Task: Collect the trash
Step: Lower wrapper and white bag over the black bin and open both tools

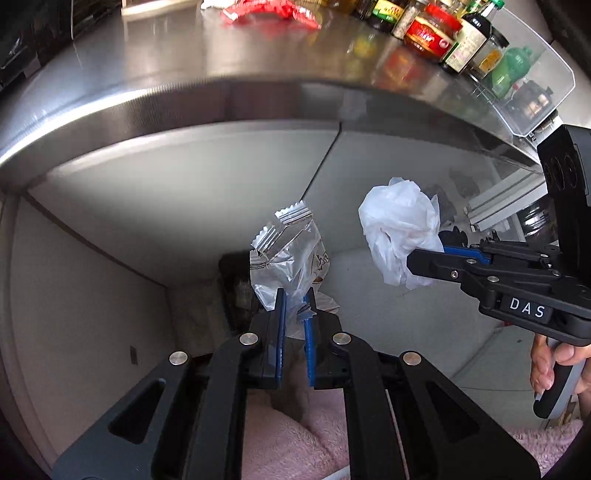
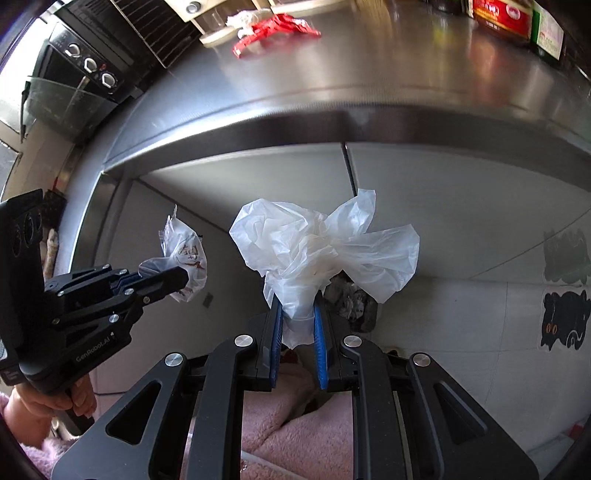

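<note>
While pink fleece fabric [image 1: 295, 435] fills the foreground, the left gripper [image 1: 294, 314] is clamped on a crinkled clear plastic wrapper [image 1: 286, 254], its long axis running up and away from the blue pads, serrated end farthest. Beside it, the right gripper [image 2: 298, 314] pinches a crumpled white plastic bag [image 2: 325, 243] fanning outward. Beyond, a red wrapper [image 2: 275, 29] lies on the steel countertop [image 2: 369, 74].

Right gripper [image 2: 298, 314] clamps white plastic bag [image 2: 317, 243]; left gripper [image 2: 173, 277] pinches clear wrapper [image 2: 184, 254].
</note>
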A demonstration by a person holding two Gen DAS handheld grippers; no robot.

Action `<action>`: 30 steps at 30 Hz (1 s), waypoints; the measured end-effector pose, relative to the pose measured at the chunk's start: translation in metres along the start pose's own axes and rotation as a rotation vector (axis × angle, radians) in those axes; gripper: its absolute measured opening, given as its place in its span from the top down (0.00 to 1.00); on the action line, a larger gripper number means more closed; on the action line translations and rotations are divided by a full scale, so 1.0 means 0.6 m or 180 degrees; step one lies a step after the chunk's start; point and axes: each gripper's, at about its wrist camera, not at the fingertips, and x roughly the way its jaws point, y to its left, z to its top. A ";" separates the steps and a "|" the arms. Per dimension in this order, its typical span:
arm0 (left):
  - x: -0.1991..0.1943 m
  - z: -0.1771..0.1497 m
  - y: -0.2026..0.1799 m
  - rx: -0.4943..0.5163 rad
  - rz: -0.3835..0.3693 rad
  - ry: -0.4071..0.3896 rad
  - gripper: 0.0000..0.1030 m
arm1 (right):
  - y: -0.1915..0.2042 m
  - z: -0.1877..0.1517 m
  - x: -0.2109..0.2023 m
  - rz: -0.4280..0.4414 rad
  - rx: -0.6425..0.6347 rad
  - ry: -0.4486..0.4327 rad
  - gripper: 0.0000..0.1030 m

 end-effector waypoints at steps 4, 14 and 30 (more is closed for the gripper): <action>0.064 -0.016 0.009 -0.0047 0.0003 0.0202 0.93 | -0.017 -0.010 0.050 -0.0051 0.0059 0.0129 0.84; 0.206 -0.025 0.030 -0.0064 -0.0035 0.0494 0.92 | -0.077 -0.012 0.199 -0.0044 0.0505 0.0413 0.84; 0.302 -0.029 0.064 -0.0211 -0.0094 0.0757 0.90 | -0.088 -0.001 0.308 -0.0193 0.0547 0.0651 0.84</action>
